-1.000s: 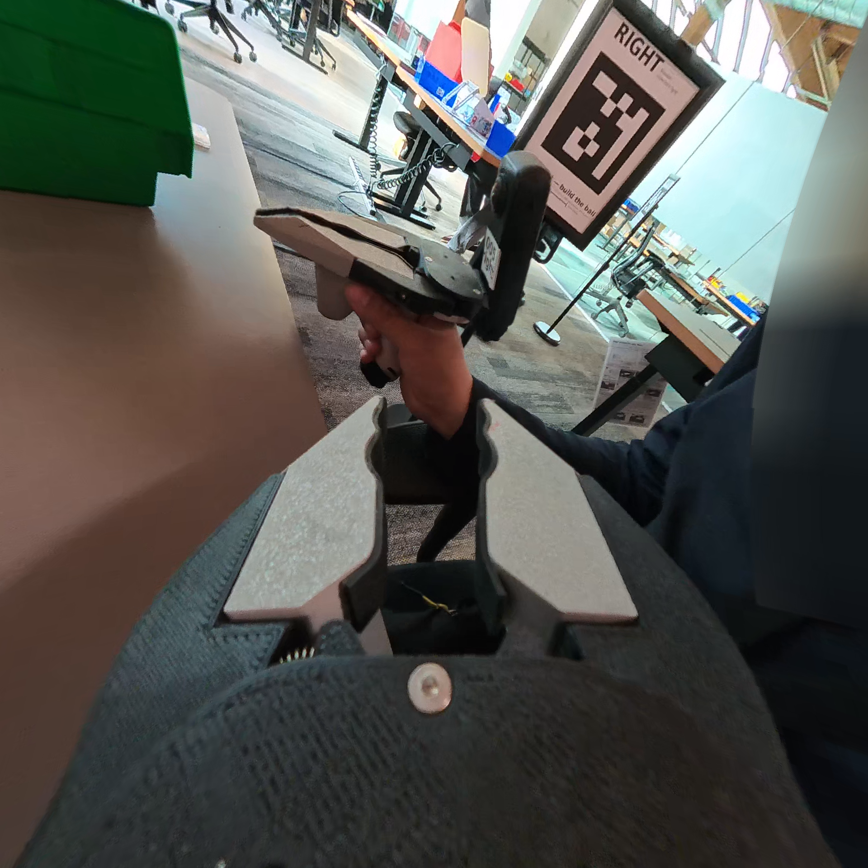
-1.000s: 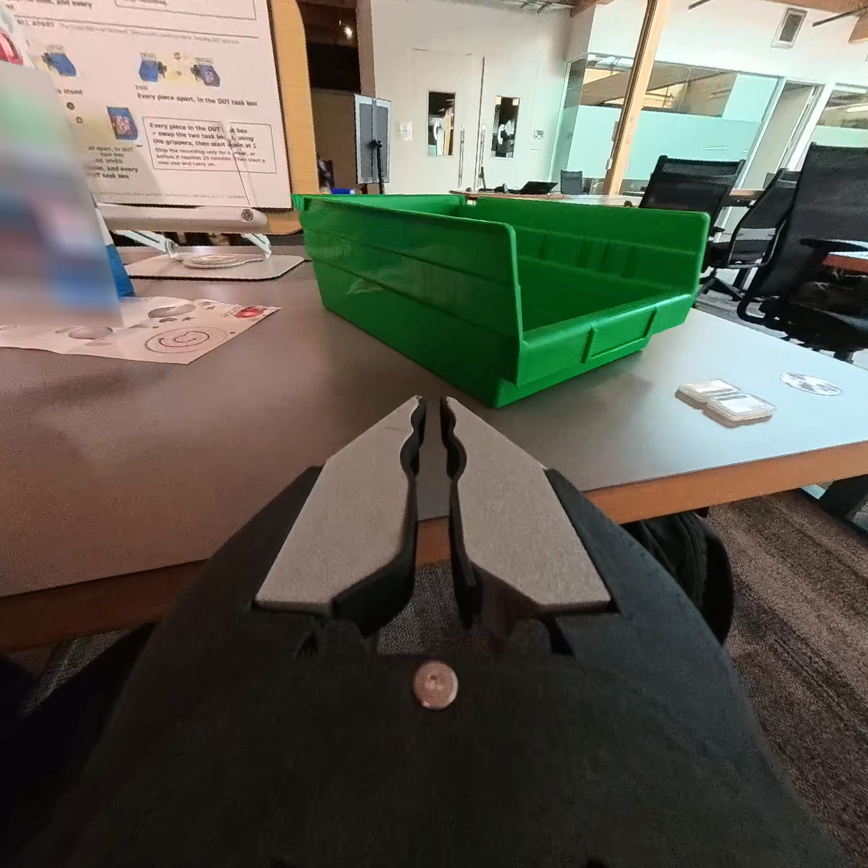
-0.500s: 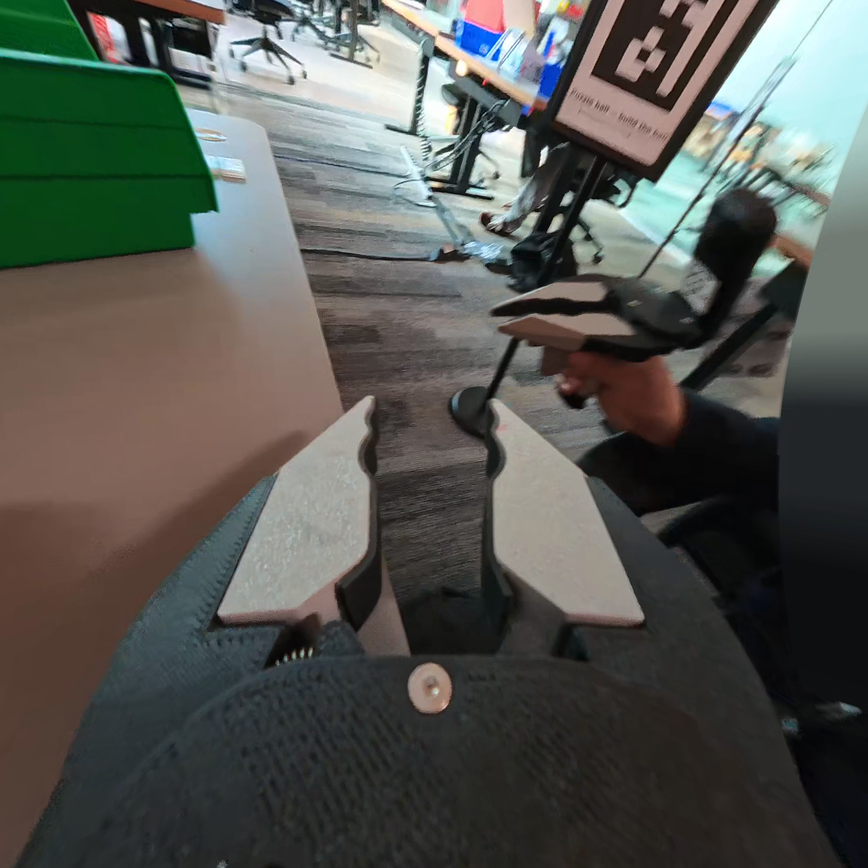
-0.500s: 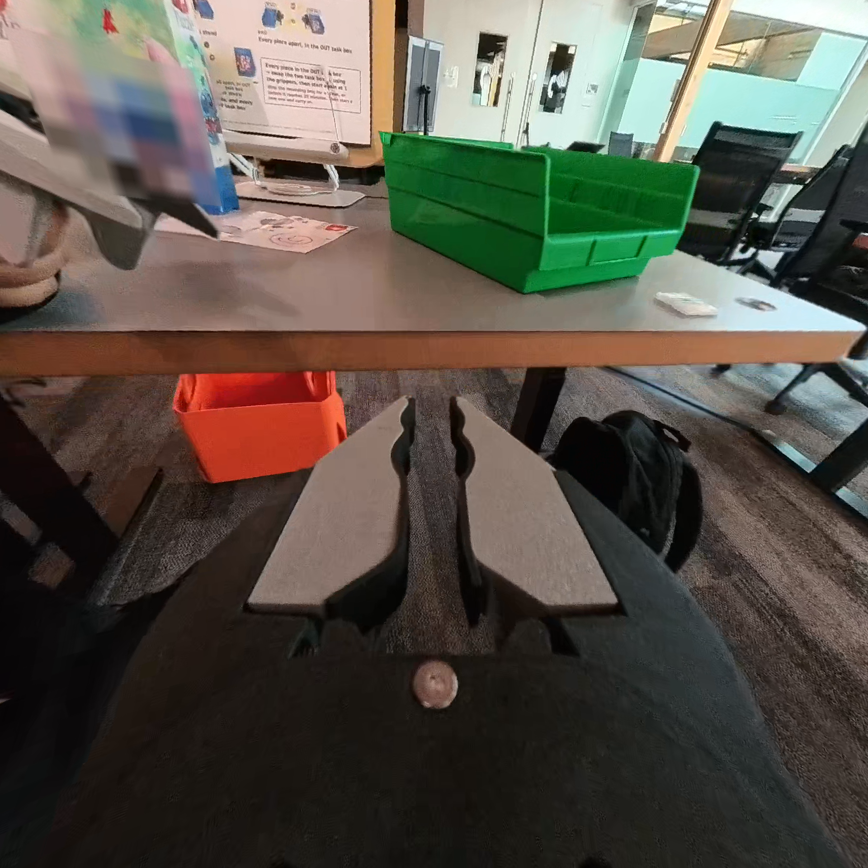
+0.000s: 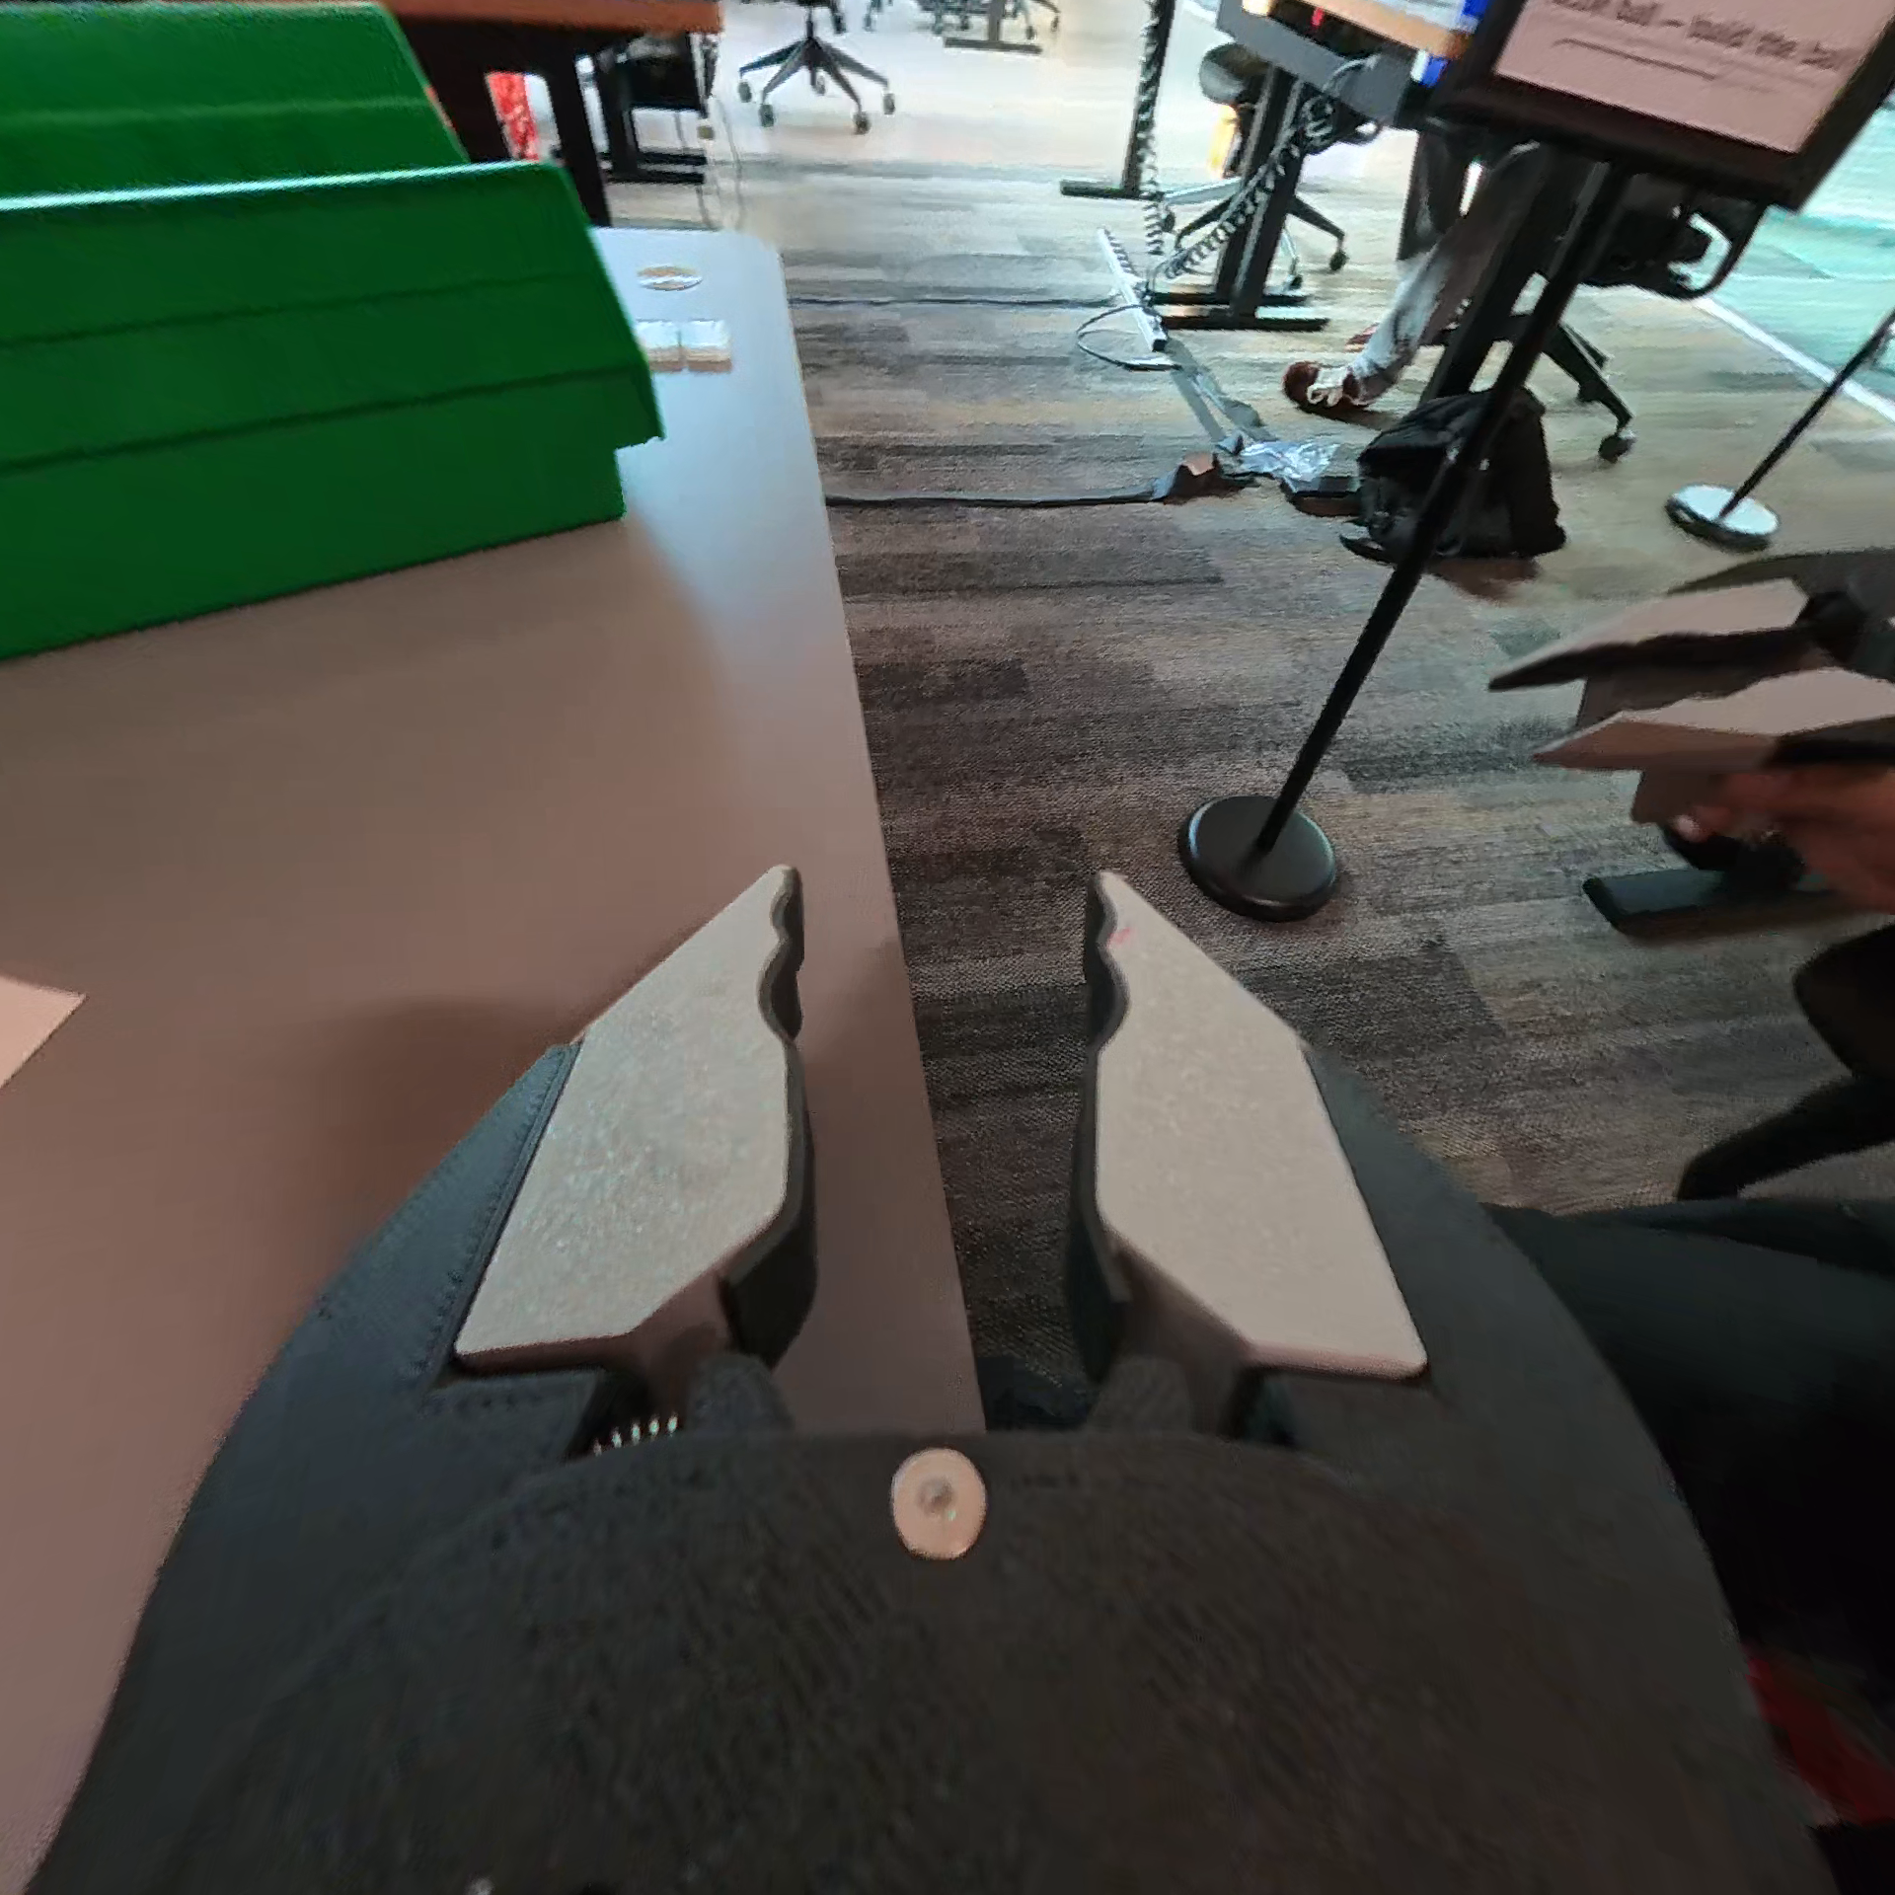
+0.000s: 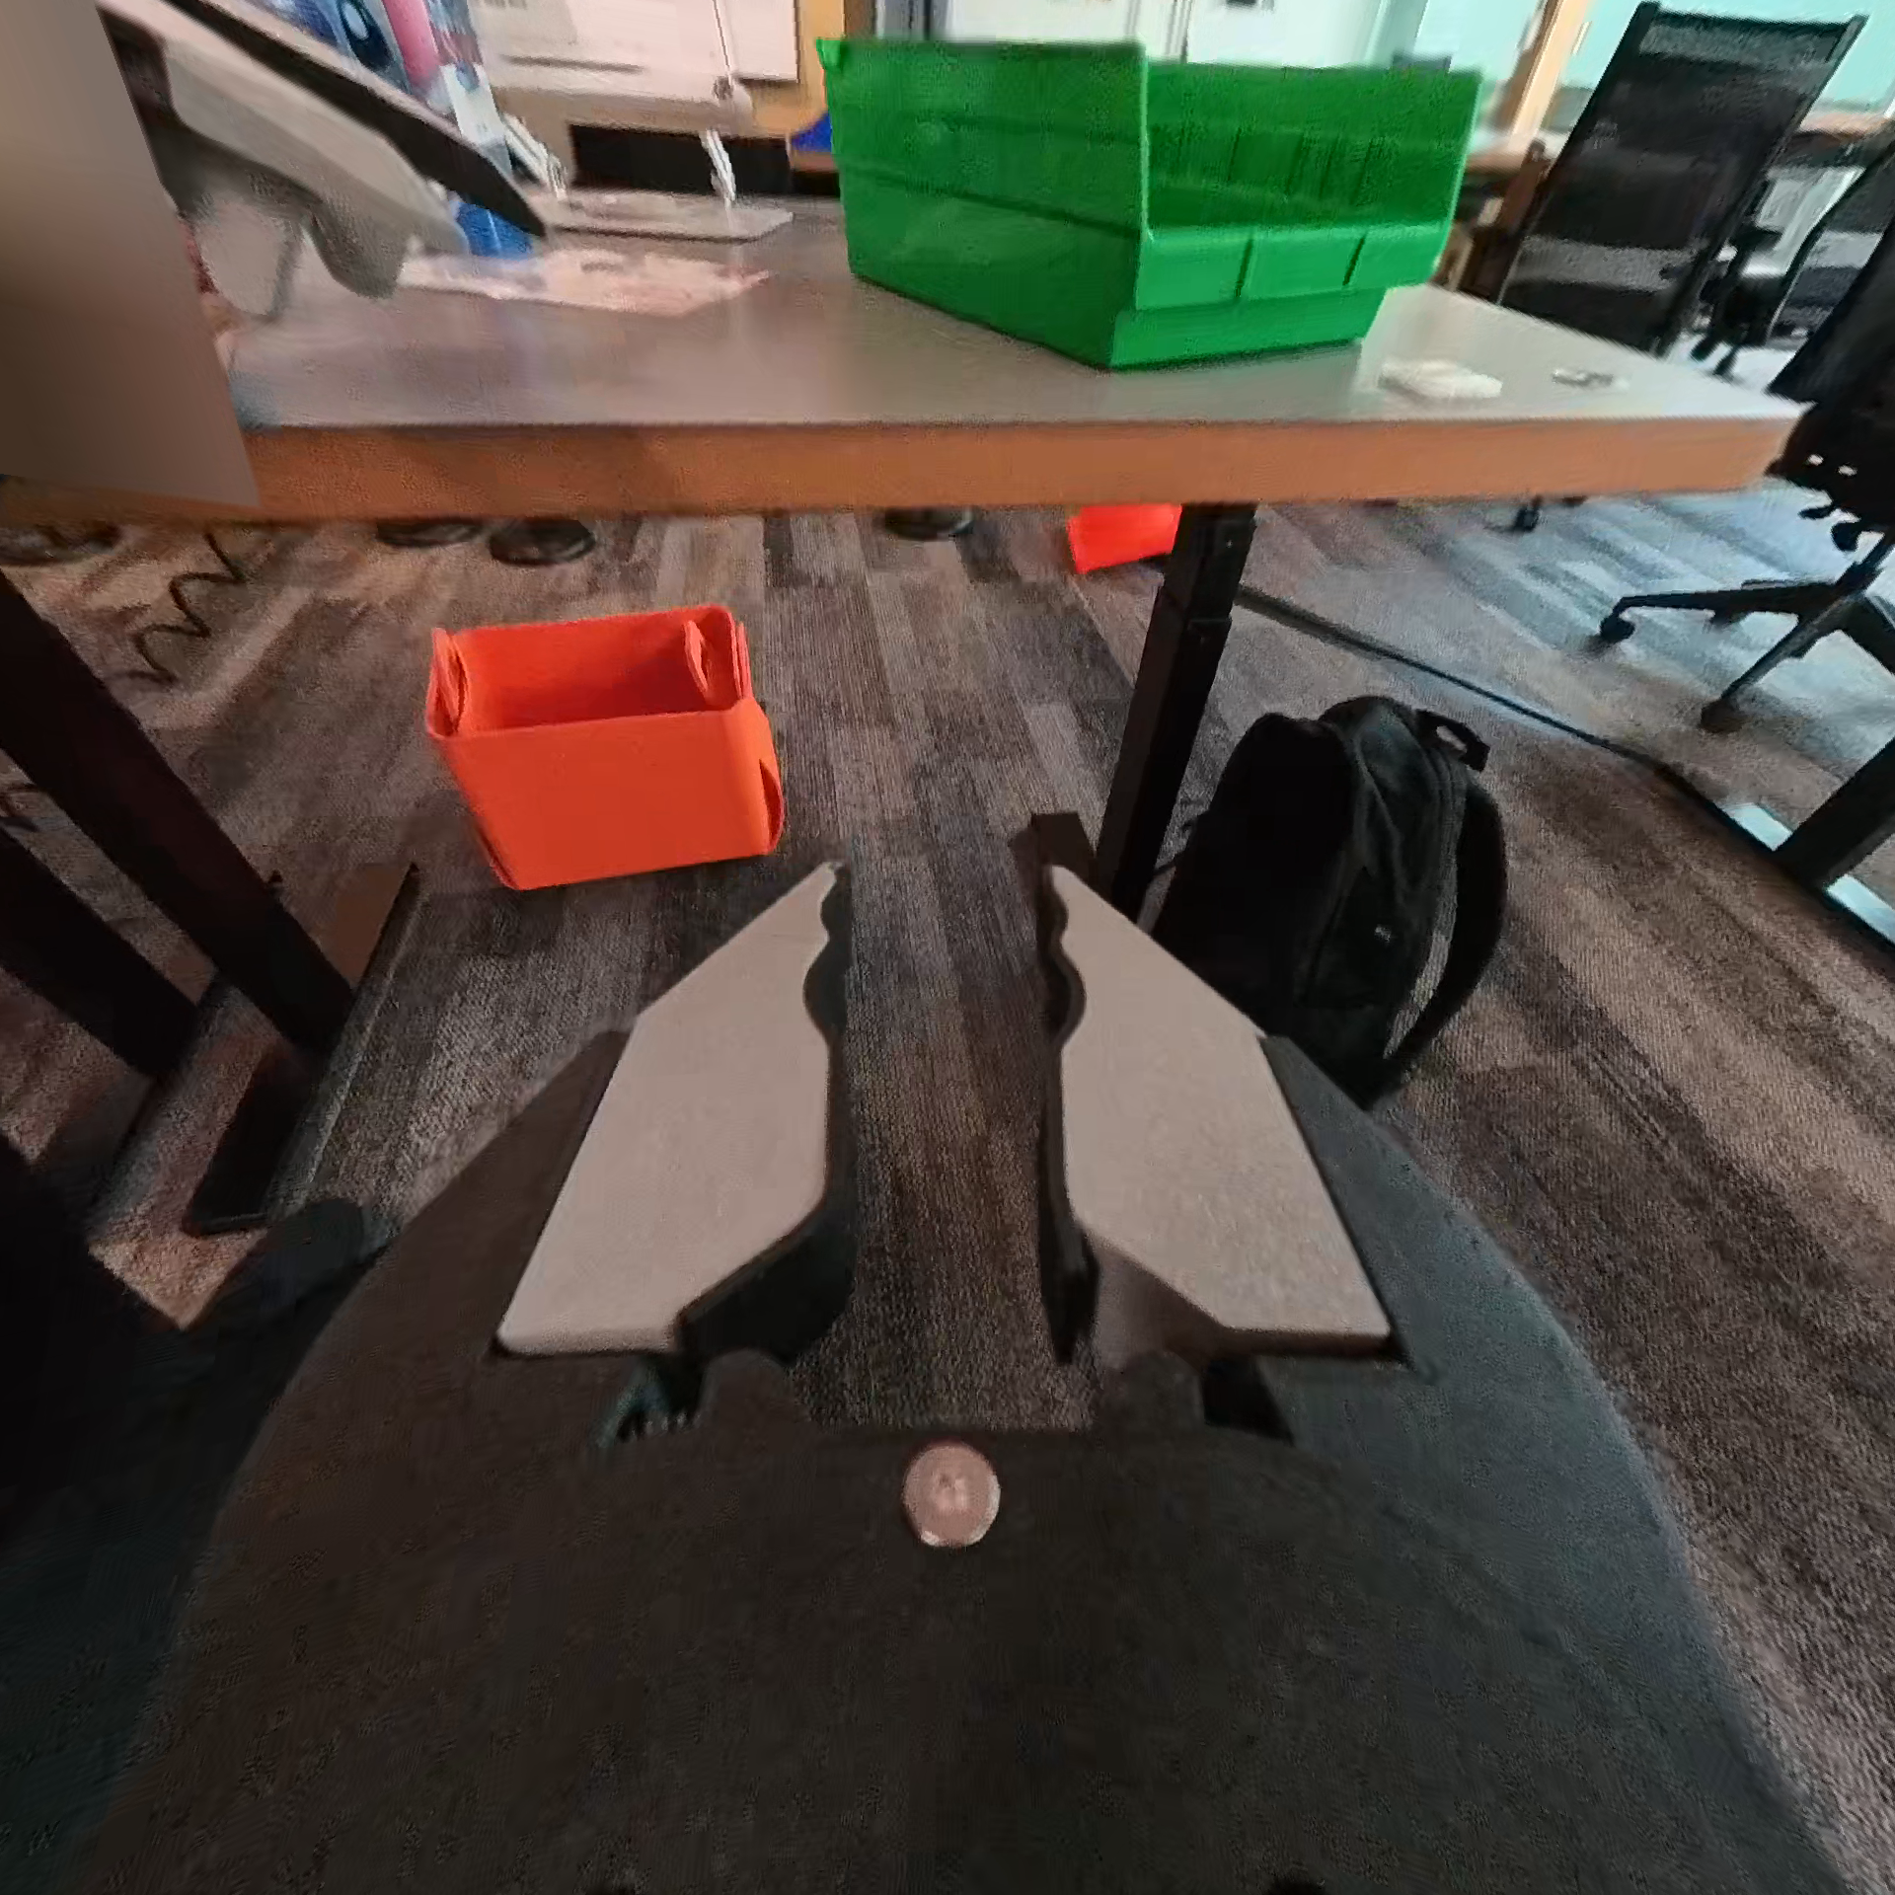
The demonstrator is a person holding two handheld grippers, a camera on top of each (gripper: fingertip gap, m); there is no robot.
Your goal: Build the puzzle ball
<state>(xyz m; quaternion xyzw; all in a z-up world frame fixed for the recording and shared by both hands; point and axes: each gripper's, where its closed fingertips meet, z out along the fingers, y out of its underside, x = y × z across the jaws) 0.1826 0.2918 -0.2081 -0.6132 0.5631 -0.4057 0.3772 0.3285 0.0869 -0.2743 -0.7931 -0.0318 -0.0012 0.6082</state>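
Observation:
I see no puzzle pieces in either view. My left gripper (image 5: 943,902) is open and empty, held just above the right edge of the brown table (image 5: 410,820). My right gripper (image 6: 943,892) is open and empty, held below the table top and pointing at the carpet under the table edge (image 6: 923,461). It also shows at the far right of the left wrist view (image 5: 1528,718), held by a hand. The left gripper's fingers (image 6: 308,133) show blurred at the top left of the right wrist view. A green bin (image 5: 308,359) (image 6: 1148,195) stands on the table.
An orange box (image 6: 605,759) and a black backpack (image 6: 1343,882) sit on the carpet by the table leg (image 6: 1179,697). A sign stand's round base (image 5: 1256,856) stands on the floor to the right. Small white items (image 5: 682,344) lie beside the bin. Office chairs (image 6: 1661,185) stand beyond. The tips of one gripper are about 25 cm away from the tips of the other.
My right gripper has dropped from table height to below the table edge and its jaws have opened from nearly shut. My left gripper has swung towards the table and opened wider.

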